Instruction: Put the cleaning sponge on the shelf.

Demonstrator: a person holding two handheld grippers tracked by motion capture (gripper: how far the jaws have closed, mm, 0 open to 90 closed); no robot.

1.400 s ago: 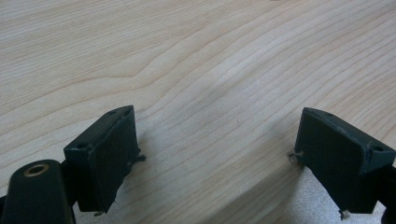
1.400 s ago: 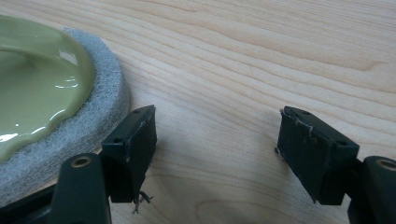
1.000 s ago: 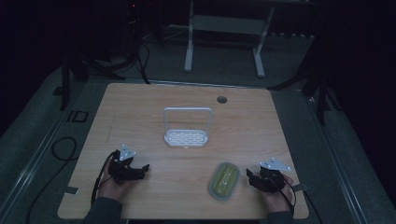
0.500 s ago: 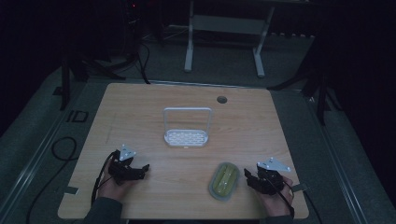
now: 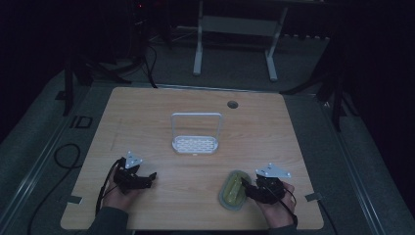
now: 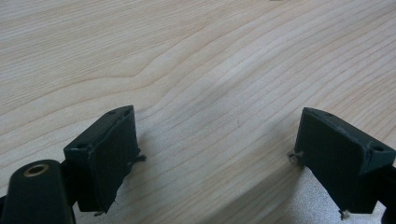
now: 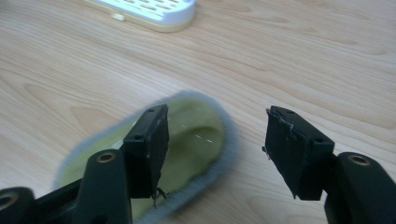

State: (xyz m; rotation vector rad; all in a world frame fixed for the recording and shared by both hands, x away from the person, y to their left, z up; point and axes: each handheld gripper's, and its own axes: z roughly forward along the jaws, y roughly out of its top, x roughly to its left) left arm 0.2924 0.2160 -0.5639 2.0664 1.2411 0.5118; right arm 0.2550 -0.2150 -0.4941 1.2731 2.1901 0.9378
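High view: a pale wood-grain counter (image 5: 147, 122) with rounded corners stands in a dark room, a white frame stand (image 5: 235, 39) behind it on grey floor. A white perforated tray (image 5: 195, 144) with a wire hoop sits at centre. At five o'clock lies an oval yellow-green dish (image 5: 234, 191) with a greyish rim, touched by the right gripper (image 5: 249, 188); the left gripper (image 5: 149, 178) rests at seven o'clock.

Left gripper view: jaws stand wide apart over bare wood — nothing between them.

Right gripper view: jaws have just been opening; the near rim of the blurred dish (image 7: 196, 135) lies between them, unpinched — its lower part is hidden behind the jaw at seven o'clock. The tray (image 7: 144, 11) is cut off at twelve.
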